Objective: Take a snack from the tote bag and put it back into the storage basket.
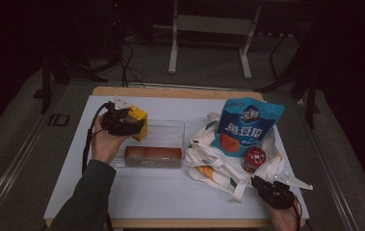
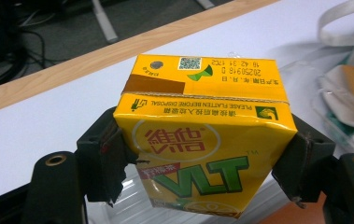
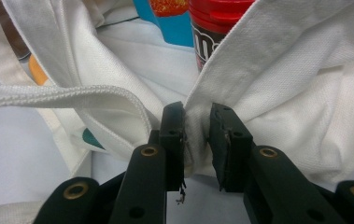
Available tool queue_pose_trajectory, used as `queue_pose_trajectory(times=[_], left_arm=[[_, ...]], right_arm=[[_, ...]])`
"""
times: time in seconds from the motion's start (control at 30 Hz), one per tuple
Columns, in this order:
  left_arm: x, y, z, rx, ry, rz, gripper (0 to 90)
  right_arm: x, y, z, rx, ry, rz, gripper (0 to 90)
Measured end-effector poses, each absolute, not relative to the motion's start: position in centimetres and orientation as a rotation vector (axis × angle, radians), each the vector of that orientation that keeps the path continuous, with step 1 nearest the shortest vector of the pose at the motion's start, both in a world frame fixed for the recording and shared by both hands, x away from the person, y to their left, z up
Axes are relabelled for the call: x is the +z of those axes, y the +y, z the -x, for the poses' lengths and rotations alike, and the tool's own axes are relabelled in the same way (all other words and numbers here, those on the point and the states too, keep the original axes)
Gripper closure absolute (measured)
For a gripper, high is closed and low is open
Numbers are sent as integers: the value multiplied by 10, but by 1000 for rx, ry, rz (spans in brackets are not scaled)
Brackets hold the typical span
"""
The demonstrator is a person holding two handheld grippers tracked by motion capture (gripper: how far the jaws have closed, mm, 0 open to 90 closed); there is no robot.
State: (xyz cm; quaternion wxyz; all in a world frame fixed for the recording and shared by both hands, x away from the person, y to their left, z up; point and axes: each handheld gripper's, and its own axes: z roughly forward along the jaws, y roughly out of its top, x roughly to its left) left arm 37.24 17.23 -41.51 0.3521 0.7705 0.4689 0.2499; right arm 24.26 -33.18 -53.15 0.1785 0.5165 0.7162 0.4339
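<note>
Right now, your scene:
Left tongs (image 2: 198, 158): you pinch a yellow drink carton (image 2: 202, 140) between the pads, one pad on each side of it.
Carton's place: held up in your left tongs, just over the far left corner of the clear plastic box (image 1: 163, 130).
Right tongs (image 3: 197, 140): you pinch a fold of the white cloth bag (image 3: 277, 84); the pads press the cloth from both sides.
Beyond your right tongs: a red-lidded jar (image 1: 253, 159) and a blue snack packet (image 1: 247, 126) rest on the bag.
Under both tongs: white table (image 1: 165, 192).
</note>
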Motion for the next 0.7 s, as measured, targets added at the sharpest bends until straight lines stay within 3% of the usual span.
queue_pose_trajectory(times=[0.7], left_arm=[[-453,193,-368,628,1285,-2016,284]], right_arm=[[-532,-332,-243,1228,2023,-1462,751]])
